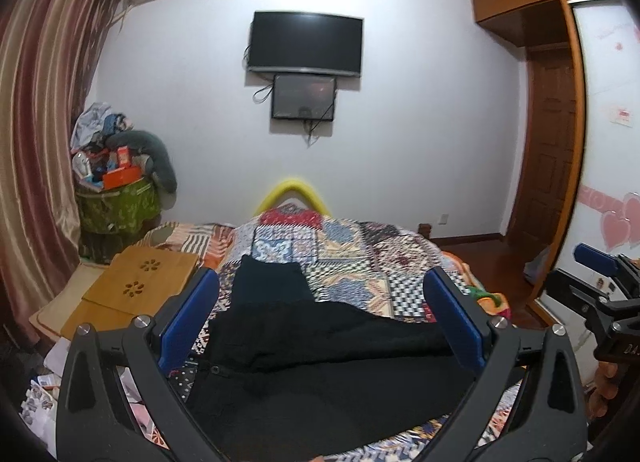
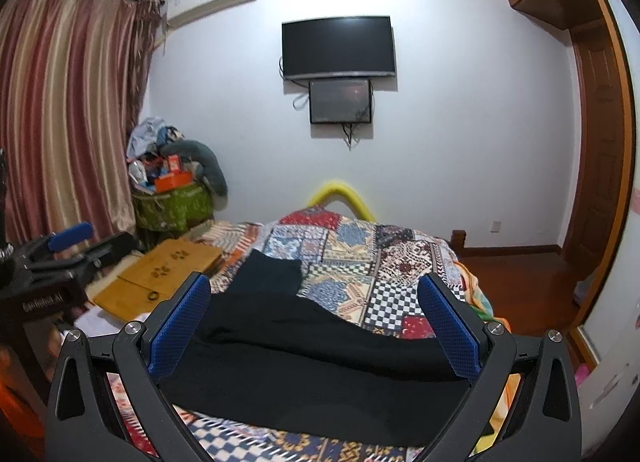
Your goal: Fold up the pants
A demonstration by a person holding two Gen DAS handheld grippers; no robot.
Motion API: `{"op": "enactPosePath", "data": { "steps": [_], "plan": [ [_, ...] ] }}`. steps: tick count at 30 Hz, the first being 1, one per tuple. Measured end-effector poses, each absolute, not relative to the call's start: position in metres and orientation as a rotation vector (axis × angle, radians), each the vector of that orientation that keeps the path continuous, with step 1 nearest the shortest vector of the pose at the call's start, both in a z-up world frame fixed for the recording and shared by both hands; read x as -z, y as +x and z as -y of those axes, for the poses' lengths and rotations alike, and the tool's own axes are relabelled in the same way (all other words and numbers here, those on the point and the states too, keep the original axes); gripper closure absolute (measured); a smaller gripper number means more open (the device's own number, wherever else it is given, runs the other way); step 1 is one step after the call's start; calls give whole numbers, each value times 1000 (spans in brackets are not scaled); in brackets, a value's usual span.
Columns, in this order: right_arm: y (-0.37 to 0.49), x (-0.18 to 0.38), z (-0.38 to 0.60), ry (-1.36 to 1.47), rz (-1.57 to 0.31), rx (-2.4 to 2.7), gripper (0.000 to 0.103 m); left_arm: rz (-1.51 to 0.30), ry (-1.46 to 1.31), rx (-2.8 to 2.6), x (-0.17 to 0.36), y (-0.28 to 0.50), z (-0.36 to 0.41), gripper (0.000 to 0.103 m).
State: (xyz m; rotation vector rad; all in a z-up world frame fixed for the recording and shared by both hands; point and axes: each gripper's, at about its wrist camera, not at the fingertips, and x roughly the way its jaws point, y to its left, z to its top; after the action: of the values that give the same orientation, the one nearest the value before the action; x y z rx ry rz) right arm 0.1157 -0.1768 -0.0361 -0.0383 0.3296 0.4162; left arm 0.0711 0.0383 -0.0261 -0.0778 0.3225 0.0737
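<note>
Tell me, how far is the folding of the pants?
Done: the black fabric pants lie on the patchwork quilt, seemingly folded once. In hand: nothing; the left gripper and the right gripper are open above them. Left: the remaining folds.

Both views are lit evenly by indoor light, moderately bright, with a cool bluish cast on the wall [image 1: 420, 109]. Its brightest patch lies high up, beside the air conditioner [image 2: 212, 1]. The pants [image 1: 320, 362] read as a nearly featureless black mass, folds barely visible. Fisheye distortion bends the curtain [image 1: 36, 141] and door frame [image 2: 608, 141] into arcs, and dark vignetting fills the corners. Detail is soft throughout; the quilt [image 2: 360, 262] pattern smears slightly, and edge clutter is blurred.
</note>
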Motion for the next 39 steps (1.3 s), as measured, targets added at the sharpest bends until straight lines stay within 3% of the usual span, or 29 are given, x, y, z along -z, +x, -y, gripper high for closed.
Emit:
{"op": "enactPosePath", "data": {
  "steps": [11, 25, 31, 39],
  "plan": [
    [215, 95, 167, -131, -457, -429, 0, -424, 70, -224, 85, 188, -112, 0],
    [338, 190, 143, -233, -774, -547, 1, -837, -91, -263, 234, 317, -218, 0],
    [389, 226, 134, -231, -914, -570, 2, -983, -153, -244, 294, 355, -240, 20],
    [416, 253, 108, -264, -1016, -697, 8, -1055, -185, -194, 330, 398, -245, 23]
  ]
}}
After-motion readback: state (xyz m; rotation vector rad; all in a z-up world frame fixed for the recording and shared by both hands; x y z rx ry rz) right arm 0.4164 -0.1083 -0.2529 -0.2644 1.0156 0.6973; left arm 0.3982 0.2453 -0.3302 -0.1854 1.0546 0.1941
